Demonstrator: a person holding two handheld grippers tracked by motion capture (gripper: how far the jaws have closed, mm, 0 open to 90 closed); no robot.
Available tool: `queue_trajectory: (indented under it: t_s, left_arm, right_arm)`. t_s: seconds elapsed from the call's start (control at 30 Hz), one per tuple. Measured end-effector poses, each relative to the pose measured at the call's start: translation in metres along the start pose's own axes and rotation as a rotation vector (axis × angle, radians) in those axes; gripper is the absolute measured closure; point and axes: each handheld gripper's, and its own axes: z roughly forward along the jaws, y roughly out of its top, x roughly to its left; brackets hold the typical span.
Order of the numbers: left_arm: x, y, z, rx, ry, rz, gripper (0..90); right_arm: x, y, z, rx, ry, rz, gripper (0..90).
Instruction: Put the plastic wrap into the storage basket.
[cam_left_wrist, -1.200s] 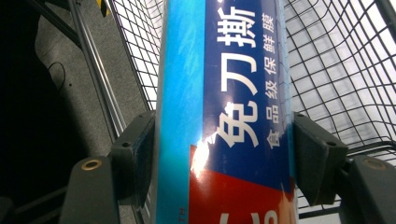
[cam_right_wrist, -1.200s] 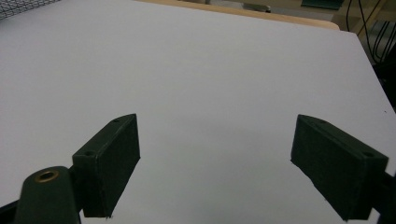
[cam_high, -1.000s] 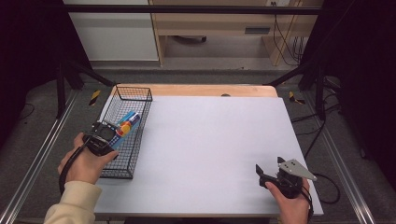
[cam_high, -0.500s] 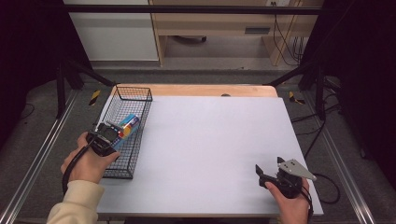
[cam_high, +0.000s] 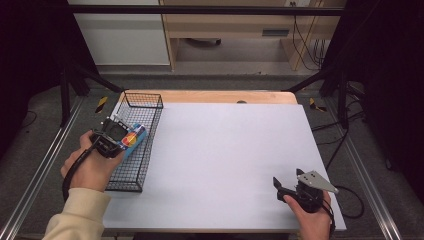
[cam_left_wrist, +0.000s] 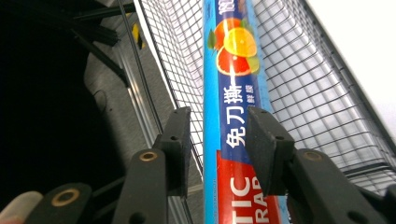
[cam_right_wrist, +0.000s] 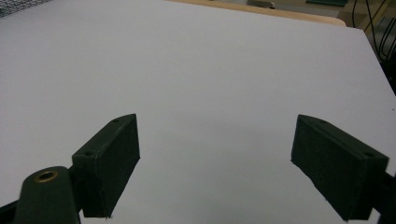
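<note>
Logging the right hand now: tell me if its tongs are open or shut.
Open. The right tongs hold their jaws wide apart over the bare white table, nothing between them.

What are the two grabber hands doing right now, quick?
Left gripper: fingers around the blue box over the wire basket; firm grip cannot be told.
Right gripper: open, holding nothing.

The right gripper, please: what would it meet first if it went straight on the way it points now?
Probably just the white tabletop: the right gripper is open and nothing else lies ahead.
</note>
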Motion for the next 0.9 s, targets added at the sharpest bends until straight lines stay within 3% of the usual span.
queue_trajectory:
  t_s: [0.13, 0.3, 0.47, 0.6, 0.67, 0.9]
  left_arm:
    - [-0.011, -0.005, 0.004, -0.028, -0.006, 0.010, 55.5]
    - [-0.017, -0.006, -0.003, -0.079, -0.016, 0.001, 49.4]
    - [-0.024, -0.003, -0.019, -0.178, -0.043, -0.013, 33.6]
    - [-0.034, 0.001, -0.029, -0.263, -0.086, -0.029, 20.5]
    - [-0.038, 0.004, -0.034, -0.302, -0.110, -0.013, 16.6]
    - [-0.060, 0.019, -0.049, -0.412, -0.222, -0.029, 10.5]
  right_arm:
    - [0.000, 0.000, 0.001, 0.002, -0.001, -0.004, 15.5]
    - [0.000, -0.001, 0.001, 0.005, -0.004, 0.003, 15.5]
    - [-0.002, -0.001, 0.000, 0.002, -0.011, 0.007, 15.5]
    - [-0.003, -0.002, 0.000, 0.000, -0.017, 0.012, 15.3]
    - [-0.004, -0.002, 0.000, -0.004, -0.021, 0.016, 15.2]
    - [-0.002, 0.000, 0.001, -0.002, -0.005, 0.014, 14.8]
